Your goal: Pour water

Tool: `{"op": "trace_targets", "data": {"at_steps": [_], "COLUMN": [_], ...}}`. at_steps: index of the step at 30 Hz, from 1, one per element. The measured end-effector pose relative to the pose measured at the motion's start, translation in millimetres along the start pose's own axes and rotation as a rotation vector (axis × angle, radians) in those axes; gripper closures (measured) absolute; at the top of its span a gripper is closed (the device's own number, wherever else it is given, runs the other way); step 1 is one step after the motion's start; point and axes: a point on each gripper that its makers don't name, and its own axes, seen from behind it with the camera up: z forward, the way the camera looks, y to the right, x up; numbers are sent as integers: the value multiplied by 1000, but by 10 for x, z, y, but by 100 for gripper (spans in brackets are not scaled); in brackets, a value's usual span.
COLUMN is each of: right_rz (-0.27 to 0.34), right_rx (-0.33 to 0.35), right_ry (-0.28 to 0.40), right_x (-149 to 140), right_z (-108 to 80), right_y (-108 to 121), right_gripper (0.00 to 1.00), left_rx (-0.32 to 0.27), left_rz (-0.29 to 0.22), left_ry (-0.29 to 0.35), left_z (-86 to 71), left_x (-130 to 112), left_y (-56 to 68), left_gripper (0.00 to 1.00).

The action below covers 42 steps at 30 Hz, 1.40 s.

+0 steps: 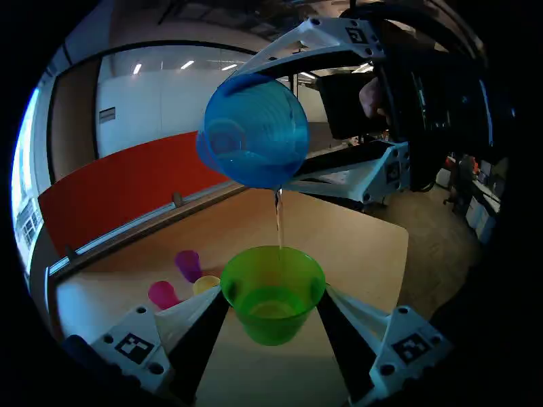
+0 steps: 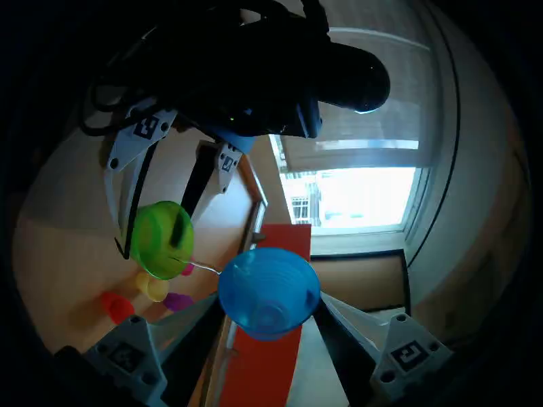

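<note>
My left gripper [image 1: 275, 308] is shut on a green cup [image 1: 273, 293], held upright above the wooden table [image 1: 353, 251]. Above it, the right gripper [image 1: 326, 108] holds a blue cup [image 1: 254, 129] tipped over, and a thin stream of water [image 1: 278, 220] falls into the green cup. In the right gripper view, my right gripper [image 2: 268, 305] is shut on the blue cup [image 2: 268, 292], tilted toward the green cup [image 2: 161, 239], which the left gripper [image 2: 170, 176] holds. A thin water stream [image 2: 203, 266] bridges the two cups.
Small cups stand on the table behind the green one: purple [image 1: 188, 264], pink [image 1: 163, 294] and yellow [image 1: 203, 283]. A red wall panel [image 1: 122, 190] runs along the table's far side. A bright window [image 2: 346, 197] lies beyond. The table's right edge drops to the floor [image 1: 434, 244].
</note>
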Motion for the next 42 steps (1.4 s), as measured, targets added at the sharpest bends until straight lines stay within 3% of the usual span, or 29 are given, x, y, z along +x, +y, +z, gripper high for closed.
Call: {"op": "trace_targets", "data": {"at_steps": [23, 42], "right_rz": [-46, -90], "right_rx": [-3, -10], "right_ry": [2, 3], "right_x": [9, -206], "right_z": [-2, 190], "right_y": [19, 150], "right_gripper": [11, 11], "left_rx": [0, 3], "left_rz": [-1, -3], "left_ry": [-4, 0], "left_z": [21, 18], "left_x": [-27, 8], "left_y": [-5, -30], "left_gripper": [15, 15]}}
